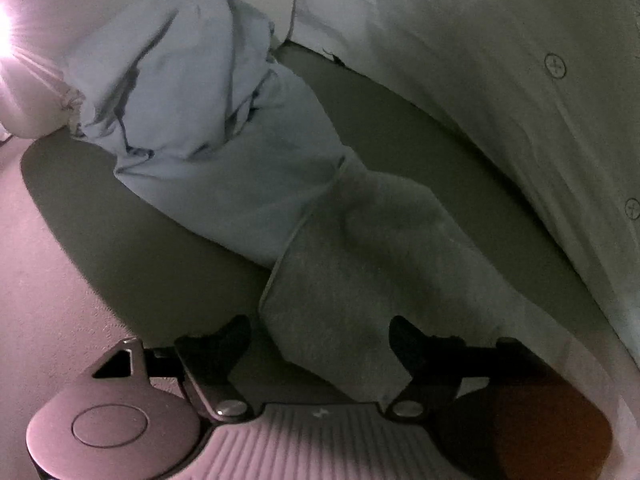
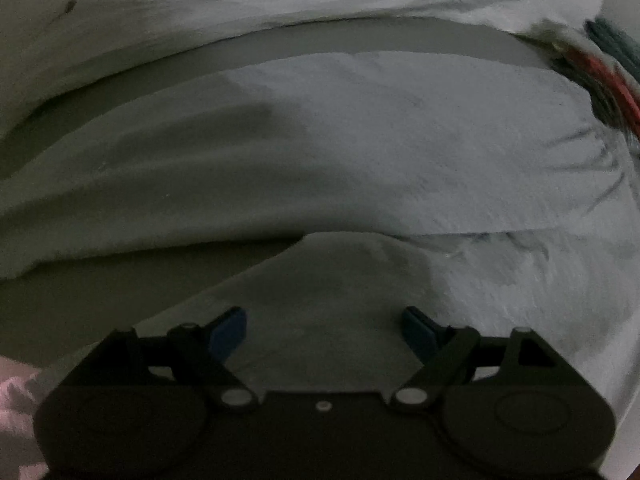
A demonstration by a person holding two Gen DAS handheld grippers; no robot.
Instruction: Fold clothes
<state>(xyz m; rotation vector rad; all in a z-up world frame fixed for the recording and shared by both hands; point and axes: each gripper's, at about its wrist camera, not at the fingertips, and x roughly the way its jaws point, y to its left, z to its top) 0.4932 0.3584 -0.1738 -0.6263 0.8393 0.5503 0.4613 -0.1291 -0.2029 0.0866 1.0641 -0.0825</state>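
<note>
Pale blue, crumpled cotton garment (image 1: 224, 152), part-folded, is straddled ungripped by the released left gripper (image 1: 320, 340) and released right gripper (image 2: 324, 332); slack folds could be undone if snagged.

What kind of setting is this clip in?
Probably a bedroom at home, dimly lit: a light blue garment lies on a soft cloth-covered surface like a bed, beside a buttoned white shirt.
</note>
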